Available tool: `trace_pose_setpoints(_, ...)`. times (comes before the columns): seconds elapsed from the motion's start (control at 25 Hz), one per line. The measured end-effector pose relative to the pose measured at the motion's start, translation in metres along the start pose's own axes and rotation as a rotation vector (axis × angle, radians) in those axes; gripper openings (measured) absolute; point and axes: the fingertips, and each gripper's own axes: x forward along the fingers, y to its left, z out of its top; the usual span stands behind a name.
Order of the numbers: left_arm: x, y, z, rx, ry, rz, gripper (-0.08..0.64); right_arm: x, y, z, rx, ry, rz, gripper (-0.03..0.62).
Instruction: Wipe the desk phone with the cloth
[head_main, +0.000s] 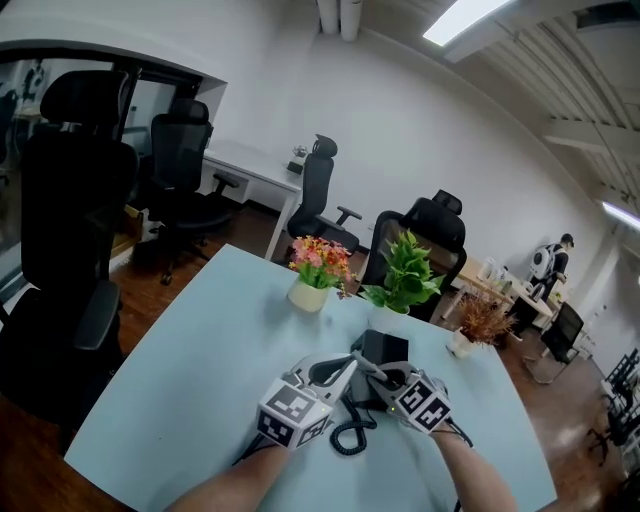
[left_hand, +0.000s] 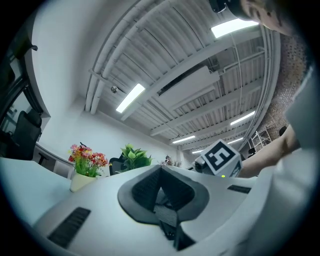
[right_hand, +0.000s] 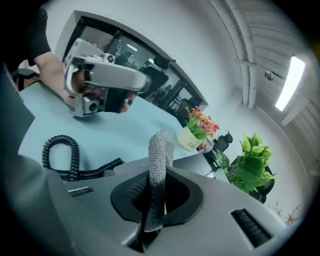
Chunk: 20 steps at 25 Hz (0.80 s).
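Head view: a pale blue surface (head_main: 200, 370) in an office. Close to its near edge, right of the middle, lies the black desk phone (head_main: 385, 350), its coiled cord (head_main: 350, 437) looping toward me. My left tongs (head_main: 345, 372) and right tongs (head_main: 378, 372) hover side by side over the phone's near end, their tips almost meeting. A pot of flowers (head_main: 318, 270) and a green plant (head_main: 405, 272) stand by the far edge.

Left gripper view: the camera tilts up at the ceiling. My left tongs are drawn together, and I can make out nothing held between them. The phone is out of sight here.

Right gripper view: my right tongs are clamped on the grey knitted cloth (right_hand: 159, 155), which stands up from between them as a rolled strip. The cord lies on the surface to the left, with the left tongs above it.

Progress, as I judge it: the cloth is in hand and brought to the phone, but no view shows it touching the phone. The wiping itself seems to be ahead of me, and I cannot tell whether any part is already clean.
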Motion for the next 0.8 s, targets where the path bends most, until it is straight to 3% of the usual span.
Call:
trace_pose_setpoints(0.16, -0.002, 0.0, -0.002, 0.004, 0.002, 0.001, 0.017, -0.019, 0.056, -0.01, -0.098, 0.072, 0.197, -0.003)
trace_pose_setpoints(0.24, -0.001, 0.0, -0.002, 0.005, 0.004, 0.002, 0.017, -0.025, 0.051, -0.013, -0.122, 0.092, 0.223, -0.003)
trace_pose_setpoints(0.32, 0.0, -0.001, -0.001, 0.011, 0.008, 0.004, 0.017, -0.024, 0.006, -0.004, -0.05, 0.037, 0.1, -0.003)
trace_pose_setpoints(0.44, 0.002, -0.004, -0.001, 0.023, 0.011, 0.0, 0.017, -0.018, -0.084, 0.01, 0.164, -0.104, -0.165, -0.003)
trace_pose_setpoints(0.52, 0.005, -0.007, -0.001, 0.027, 0.011, -0.003, 0.017, -0.009, -0.122, 0.013, 0.261, -0.16, -0.27, -0.003)
trace_pose_setpoints(0.64, 0.008, -0.011, 0.0, 0.036, 0.009, -0.004, 0.017, 0.014, -0.139, 0.009, 0.26, -0.129, -0.308, -0.003)
trace_pose_setpoints(0.8, 0.008, -0.012, 0.001, 0.059, 0.021, -0.012, 0.017, 0.034, -0.127, 0.002, 0.196, -0.052, -0.245, -0.003)
